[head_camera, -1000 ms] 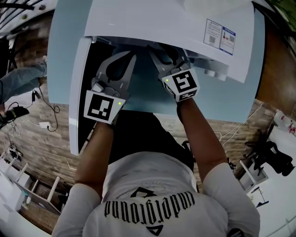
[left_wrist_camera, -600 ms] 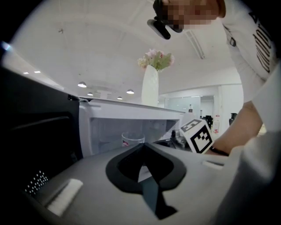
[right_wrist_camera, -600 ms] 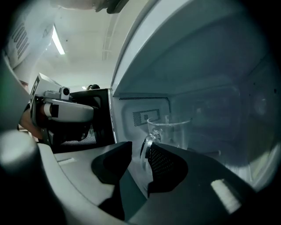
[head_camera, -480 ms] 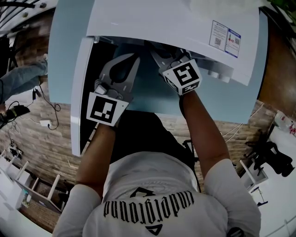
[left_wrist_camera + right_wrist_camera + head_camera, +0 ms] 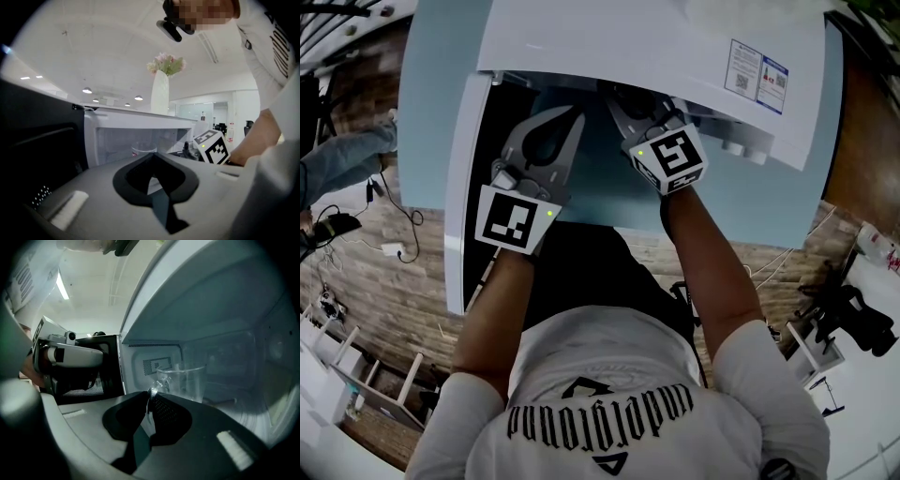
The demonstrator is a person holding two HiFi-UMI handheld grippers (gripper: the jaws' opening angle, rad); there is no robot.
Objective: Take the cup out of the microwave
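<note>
A clear glass cup (image 5: 183,379) stands inside the white microwave (image 5: 656,47), whose door (image 5: 457,187) hangs open at the left. My right gripper (image 5: 149,393) reaches into the cavity. Its jaws are closing and its tips pinch the cup's glass handle (image 5: 157,386) on the cup's left side. In the head view only its marker cube (image 5: 671,161) and jaw roots show under the microwave's top. My left gripper (image 5: 577,114) hovers just outside the opening, shut with nothing in it. From the left gripper view the cup (image 5: 143,149) shows faintly past the jaws.
A white vase with flowers (image 5: 160,91) stands on top of the microwave. The dark inner face of the door (image 5: 86,376) is to the left of the right gripper. The cavity's walls and ceiling close in around the cup. The microwave sits on a light blue surface (image 5: 750,211).
The right gripper has edged slightly deeper into the microwave opening. The left gripper has kept its place.
</note>
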